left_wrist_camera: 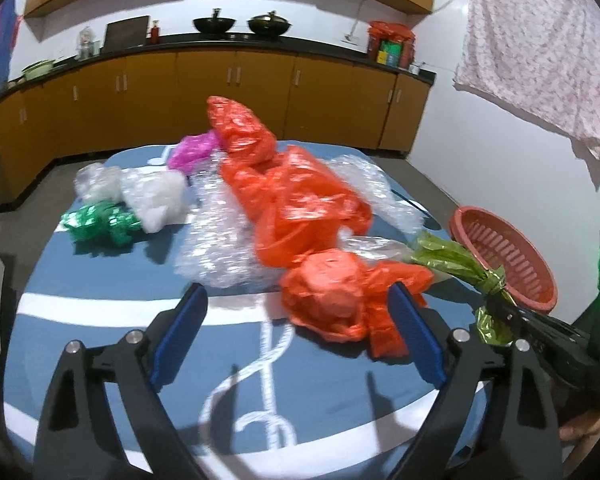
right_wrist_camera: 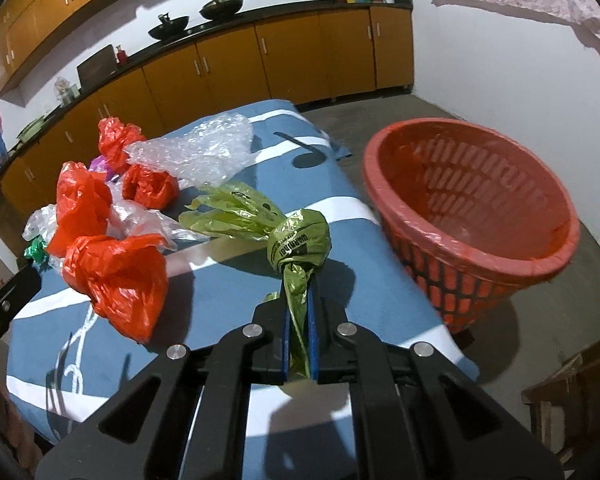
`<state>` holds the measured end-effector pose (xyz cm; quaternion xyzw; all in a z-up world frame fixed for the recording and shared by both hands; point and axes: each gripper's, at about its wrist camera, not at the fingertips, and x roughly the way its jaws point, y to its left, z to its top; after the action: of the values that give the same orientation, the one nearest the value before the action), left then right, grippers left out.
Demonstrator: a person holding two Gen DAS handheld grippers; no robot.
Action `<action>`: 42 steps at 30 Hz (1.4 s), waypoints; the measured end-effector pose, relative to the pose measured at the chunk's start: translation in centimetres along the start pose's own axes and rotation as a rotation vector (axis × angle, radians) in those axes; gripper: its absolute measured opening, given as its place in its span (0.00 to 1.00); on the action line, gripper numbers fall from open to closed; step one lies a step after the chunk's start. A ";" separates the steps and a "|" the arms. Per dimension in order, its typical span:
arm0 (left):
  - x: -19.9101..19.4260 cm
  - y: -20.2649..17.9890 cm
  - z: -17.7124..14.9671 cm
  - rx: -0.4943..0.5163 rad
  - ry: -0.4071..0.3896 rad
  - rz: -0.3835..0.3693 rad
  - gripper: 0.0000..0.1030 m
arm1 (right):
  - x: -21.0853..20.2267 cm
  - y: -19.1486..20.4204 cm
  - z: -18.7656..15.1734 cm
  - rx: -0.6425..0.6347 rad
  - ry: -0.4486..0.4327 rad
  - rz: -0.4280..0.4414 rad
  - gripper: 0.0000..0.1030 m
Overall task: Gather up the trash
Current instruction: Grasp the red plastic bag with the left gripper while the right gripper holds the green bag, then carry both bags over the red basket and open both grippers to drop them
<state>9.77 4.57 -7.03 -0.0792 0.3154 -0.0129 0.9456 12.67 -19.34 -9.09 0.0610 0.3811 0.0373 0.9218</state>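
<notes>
Blue white-patterned worktop (right_wrist_camera: 228,300) in a kitchen with orange cabinets (right_wrist_camera: 236,68), red basket (right_wrist_camera: 472,256) beside it, right tool (right_wrist_camera: 299,292) pinching the knotted green bag (right_wrist_camera: 296,240), bag lengthwise away from the tool toward the red bags (left_wrist_camera: 300,200), left tool (left_wrist_camera: 300,300) spread above them.

You had a matt blue cloth with white woven lines (left_wrist_camera: 100,308) as the work surface. On it lay thin, glossy, crinkled red plastic bags (left_wrist_camera: 300,200), clear bubble wrap (left_wrist_camera: 220,240) with a shiny dimpled face, and a metallic green foil wrapper (left_wrist_camera: 96,224). Your right gripper (right_wrist_camera: 299,340) pinched a knotted olive-green plastic bag (right_wrist_camera: 300,240), thin film with a dull sheen. The red basket (right_wrist_camera: 480,216) was moulded slotted plastic, lined with glossy film. Both grippers showed matt black plastic arms and smooth blue pads (left_wrist_camera: 180,332).
</notes>
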 end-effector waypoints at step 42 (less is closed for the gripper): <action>-0.6 -2.8 1.9 0.062 0.018 -0.136 0.19 | -4.9 -1.3 1.3 0.014 -0.101 0.000 0.07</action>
<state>10.49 2.12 -4.77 -0.0709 0.3171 -0.0875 0.9417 10.12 -21.32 -4.93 0.0691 0.3345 0.0313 0.9393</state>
